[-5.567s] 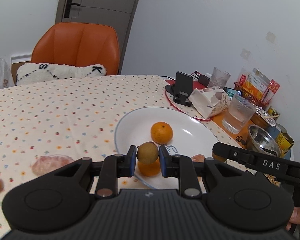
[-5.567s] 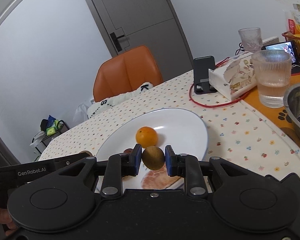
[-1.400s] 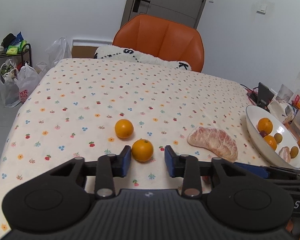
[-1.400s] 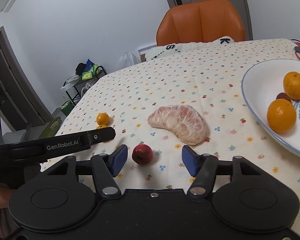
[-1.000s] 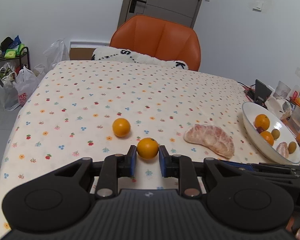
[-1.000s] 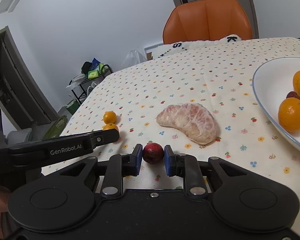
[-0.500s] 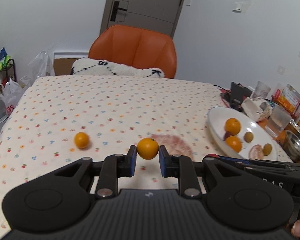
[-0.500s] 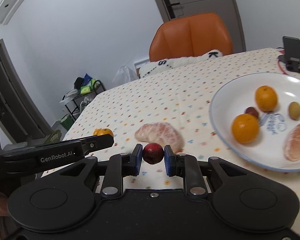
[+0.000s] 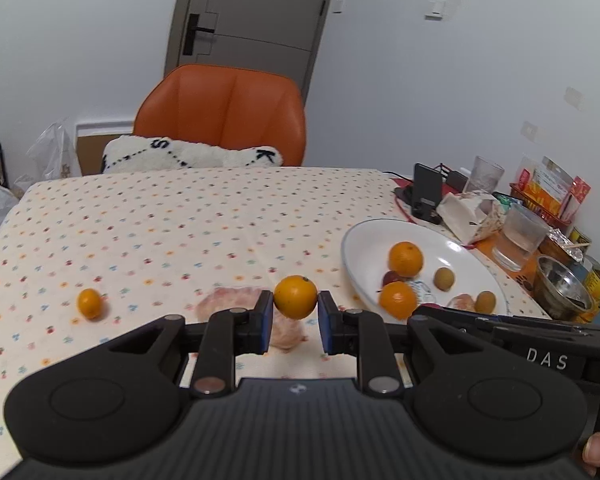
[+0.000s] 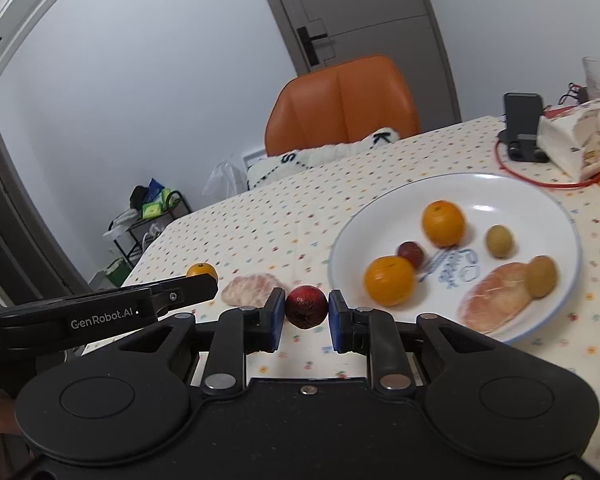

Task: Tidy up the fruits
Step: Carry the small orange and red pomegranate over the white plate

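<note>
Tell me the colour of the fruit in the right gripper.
Dark red fruit, clearest in the right wrist view.

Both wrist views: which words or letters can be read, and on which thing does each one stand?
"DAS": on the right tool's black arm.
"GenRobot.AI": on the left tool's black arm.
"S" and "K": on the white cushion.
Blue writing in the plate: blurred, unreadable.
Snack packets: print too small.

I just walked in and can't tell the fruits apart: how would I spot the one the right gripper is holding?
Start at the big white plate on the dotted tablecloth. Just short of its near-left rim, the right gripper pinches a small round fruit. It is dark red and raised off the cloth, unlike the oranges nearby.
</note>
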`<state>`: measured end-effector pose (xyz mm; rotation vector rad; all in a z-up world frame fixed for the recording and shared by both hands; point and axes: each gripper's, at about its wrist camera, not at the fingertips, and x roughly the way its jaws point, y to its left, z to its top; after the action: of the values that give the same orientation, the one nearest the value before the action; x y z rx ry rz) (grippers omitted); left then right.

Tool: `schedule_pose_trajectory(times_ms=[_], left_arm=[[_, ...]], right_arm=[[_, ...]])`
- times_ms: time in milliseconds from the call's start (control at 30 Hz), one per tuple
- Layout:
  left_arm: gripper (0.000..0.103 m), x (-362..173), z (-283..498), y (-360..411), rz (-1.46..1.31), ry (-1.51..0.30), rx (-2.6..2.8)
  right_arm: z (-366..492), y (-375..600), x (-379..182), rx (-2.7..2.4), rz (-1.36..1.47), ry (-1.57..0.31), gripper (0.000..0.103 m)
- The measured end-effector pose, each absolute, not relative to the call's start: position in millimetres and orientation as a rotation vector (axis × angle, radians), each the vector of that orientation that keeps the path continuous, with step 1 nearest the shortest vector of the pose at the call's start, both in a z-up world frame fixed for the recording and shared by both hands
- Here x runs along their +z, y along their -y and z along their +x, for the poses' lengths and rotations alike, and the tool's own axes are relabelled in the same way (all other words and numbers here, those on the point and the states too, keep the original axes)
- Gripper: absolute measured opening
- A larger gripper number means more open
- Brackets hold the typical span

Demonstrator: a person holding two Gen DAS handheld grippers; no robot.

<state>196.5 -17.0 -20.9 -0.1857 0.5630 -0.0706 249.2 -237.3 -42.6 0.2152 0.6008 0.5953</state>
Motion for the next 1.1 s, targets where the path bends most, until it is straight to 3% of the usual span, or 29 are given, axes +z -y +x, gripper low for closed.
schedule_pose_trajectory(times_ms=[1033,1100], left_arm=[[0.022,-23.5,232.1,96.5,-0.103,-0.596,-0.175],[0.022,-25.6,234.5,99.2,-0.100,-0.603,-0.177]], right_arm=[[285.6,301.9,-61.2,0.507,0.324,-0.588,0.022],[288.8,301.8,-60.9,0.511,0.329,-0.581,0.028]])
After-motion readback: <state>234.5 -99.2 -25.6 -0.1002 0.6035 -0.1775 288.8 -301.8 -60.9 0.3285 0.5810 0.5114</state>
